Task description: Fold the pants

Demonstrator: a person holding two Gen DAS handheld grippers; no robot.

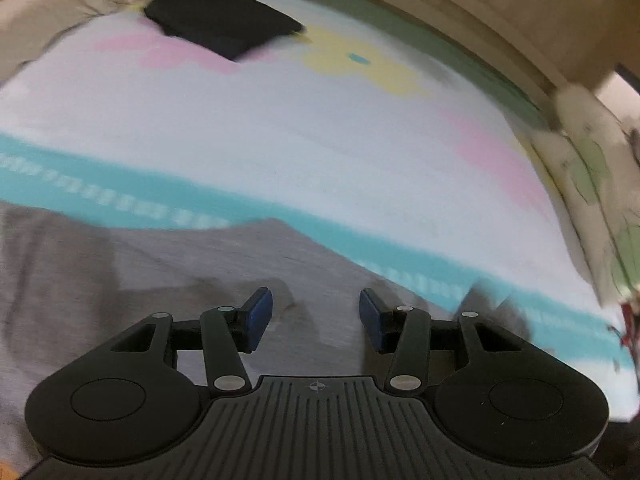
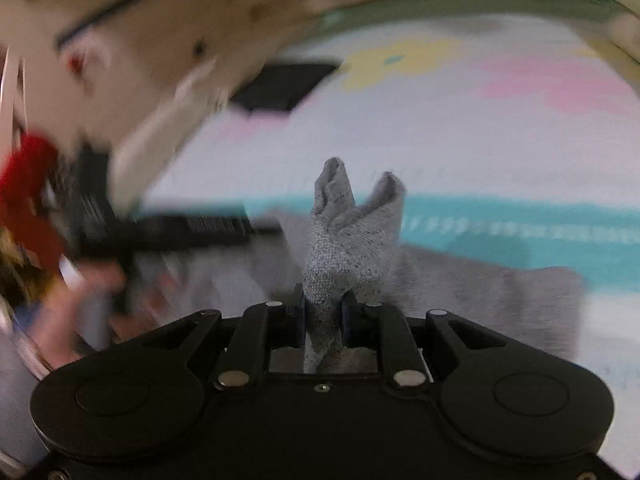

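Grey pants (image 1: 160, 272) lie on a bed sheet (image 1: 280, 140) patterned in white, teal, pink and yellow. My left gripper (image 1: 316, 320) is open just above the grey cloth, with nothing between its blue pads (image 1: 260, 316). My right gripper (image 2: 323, 312) is shut on a bunched fold of the grey pants (image 2: 348, 240), which sticks up past the fingers. The rest of the pants (image 2: 500, 300) trails to the right on the sheet. The left gripper and the hand holding it appear blurred at the left of the right wrist view (image 2: 160, 232).
A folded black garment (image 1: 224, 20) lies on the far part of the sheet, also in the right wrist view (image 2: 284, 84). A beige bed frame (image 1: 480, 12) curves round the far side. A patterned cloth (image 1: 592, 168) hangs at the right edge.
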